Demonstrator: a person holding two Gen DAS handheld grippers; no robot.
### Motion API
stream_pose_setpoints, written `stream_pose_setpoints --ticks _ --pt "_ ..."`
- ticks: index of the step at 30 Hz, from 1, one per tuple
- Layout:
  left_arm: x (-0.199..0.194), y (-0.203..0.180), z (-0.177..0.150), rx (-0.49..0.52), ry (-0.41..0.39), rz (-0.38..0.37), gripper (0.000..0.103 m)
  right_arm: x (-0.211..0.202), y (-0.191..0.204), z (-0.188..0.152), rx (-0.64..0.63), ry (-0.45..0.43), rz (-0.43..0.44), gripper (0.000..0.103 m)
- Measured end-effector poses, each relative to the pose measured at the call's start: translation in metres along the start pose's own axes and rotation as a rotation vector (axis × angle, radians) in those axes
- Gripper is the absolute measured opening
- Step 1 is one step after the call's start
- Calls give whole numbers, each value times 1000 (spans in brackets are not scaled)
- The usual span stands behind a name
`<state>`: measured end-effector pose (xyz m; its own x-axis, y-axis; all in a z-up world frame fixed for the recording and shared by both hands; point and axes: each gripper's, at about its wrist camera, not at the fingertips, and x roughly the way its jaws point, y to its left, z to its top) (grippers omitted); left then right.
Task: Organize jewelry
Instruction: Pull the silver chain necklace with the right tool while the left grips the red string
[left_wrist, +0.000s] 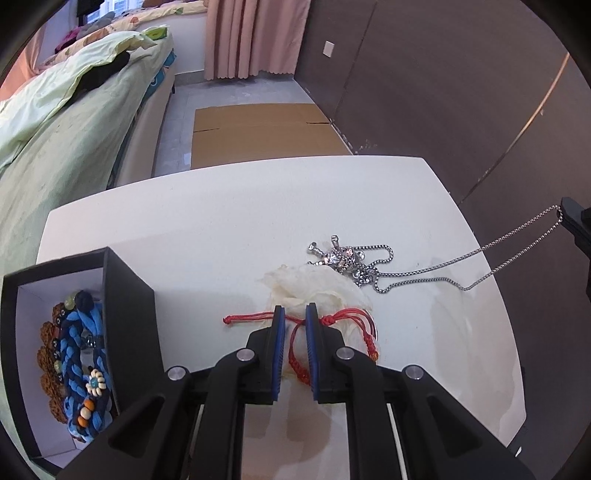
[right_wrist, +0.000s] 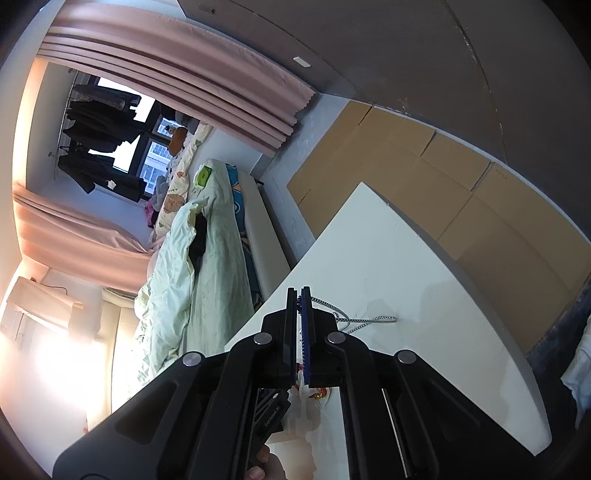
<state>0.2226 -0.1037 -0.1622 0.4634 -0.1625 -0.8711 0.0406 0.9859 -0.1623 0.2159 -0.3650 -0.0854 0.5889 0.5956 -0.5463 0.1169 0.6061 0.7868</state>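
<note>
A red cord bracelet (left_wrist: 301, 354) lies over a crumpled white pouch (left_wrist: 310, 284) on the white table (left_wrist: 221, 221). My left gripper (left_wrist: 295, 314) points down at it, jaws narrow, with the cord running between the blue pads and touching both. A silver chain necklace (left_wrist: 347, 258) with a metal pendant lies just beyond. Its chain is pulled taut to the right, where my right gripper (left_wrist: 565, 212) is shut on it. In the right wrist view the chain (right_wrist: 354, 319) trails from the closed gripper (right_wrist: 300, 291) down onto the table (right_wrist: 406, 277).
An open black box (left_wrist: 129, 288) stands at the left and holds a blue braided bracelet (left_wrist: 79, 339) and a brown bead bracelet (left_wrist: 46, 354). A bed (left_wrist: 55, 147) is beyond the table's left side, flat cardboard (left_wrist: 266, 129) on the floor behind. A hand (right_wrist: 266, 461) shows below.
</note>
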Motion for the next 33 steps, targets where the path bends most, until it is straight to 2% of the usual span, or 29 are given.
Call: stream_pose_setpoints --ticks 5,8,13,20,23,24,29,31,32,33 --pt "0 -2 0 30 -7 5 4 3 3 -3 -14 7 -14 4" --pt "-3 3 1 -8 1 -43 0 3 4 -4 -24 9 -22 4" --pt "-35 5 6 -20 -69 -87 0 4 6 -7 -35 8 -28 4" --pt "-71 15 12 -55 -117 -155 0 6 13 -12 -55 13 -30 4" --pt "-72 28 12 -125 -90 -263 0 8 15 -14 -63 20 -32 4" --pt "-71 30 12 -138 -78 -278 0 9 15 -15 -66 21 -33 4" --pt "-51 25 5 -121 5 -232 0 9 16 -17 -69 24 -34 4" --pt "-47 24 4 -115 19 -185 1 10 17 -17 -69 24 -34 4" --pt "-48 24 4 -116 18 -170 6 9 17 -17 -69 23 -34 4" --pt "-50 25 4 -122 10 -168 20 9 17 -17 -70 23 -34 4"
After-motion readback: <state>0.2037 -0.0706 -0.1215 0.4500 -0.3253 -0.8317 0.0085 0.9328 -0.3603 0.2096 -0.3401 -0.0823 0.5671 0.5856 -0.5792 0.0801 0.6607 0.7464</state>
